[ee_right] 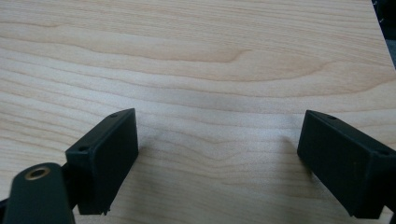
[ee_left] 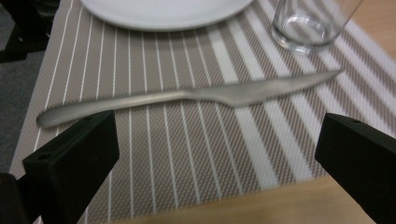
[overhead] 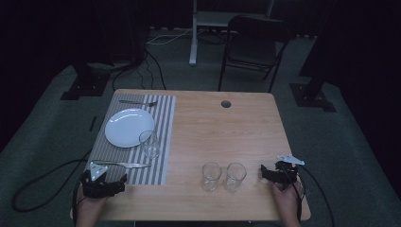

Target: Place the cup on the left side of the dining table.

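Glass tumblers three, knife one

We see a white plate on a grey-and-white striped mat, w/ a silver knife, clear glasses, light wood-grain table, black grippers.

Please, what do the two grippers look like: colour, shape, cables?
Both the left gripper and the right gripper are black, each with two blocky rectangular jaws with small screw holes. Each carries a grey three-cornered plate on top and trails a black cable. A brass-coloured ring shows near the right gripper's base. No sleeves are visible.
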A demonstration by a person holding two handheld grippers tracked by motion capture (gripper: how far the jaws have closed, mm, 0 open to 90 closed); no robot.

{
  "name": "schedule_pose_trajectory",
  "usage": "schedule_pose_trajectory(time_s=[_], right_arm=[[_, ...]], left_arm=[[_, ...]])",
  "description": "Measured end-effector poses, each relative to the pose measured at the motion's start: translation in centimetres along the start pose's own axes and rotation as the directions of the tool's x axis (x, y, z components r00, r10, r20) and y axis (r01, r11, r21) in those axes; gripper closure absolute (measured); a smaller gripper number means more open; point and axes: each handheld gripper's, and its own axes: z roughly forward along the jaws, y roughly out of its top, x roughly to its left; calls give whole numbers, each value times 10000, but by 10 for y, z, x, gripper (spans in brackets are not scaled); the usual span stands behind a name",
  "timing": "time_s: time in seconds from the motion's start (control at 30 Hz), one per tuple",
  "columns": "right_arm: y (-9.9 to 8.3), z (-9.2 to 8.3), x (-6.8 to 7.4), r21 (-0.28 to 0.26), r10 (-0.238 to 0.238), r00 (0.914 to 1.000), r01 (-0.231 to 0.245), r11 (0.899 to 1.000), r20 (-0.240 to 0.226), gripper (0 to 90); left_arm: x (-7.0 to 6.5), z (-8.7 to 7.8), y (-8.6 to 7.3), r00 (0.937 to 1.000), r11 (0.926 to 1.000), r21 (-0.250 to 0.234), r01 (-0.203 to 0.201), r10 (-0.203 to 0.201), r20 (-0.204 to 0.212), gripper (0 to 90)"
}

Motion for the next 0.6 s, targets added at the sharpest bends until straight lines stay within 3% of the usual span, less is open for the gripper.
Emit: schedule_pose_trajectory(time_s=[0.33, 0.6], right_arm=[[0, 0, 0, -1, -4, 10000, 4, 10000, 1, 119], [0, 0, 0, 0, -2, 10000, 2, 10000, 0, 120]], left_arm=[[7, -10, -23, 9992, 9995, 308, 52, -39, -407, 3], [19, -17, -41, 9989, 9978, 583, 311, -289, -381, 3]])
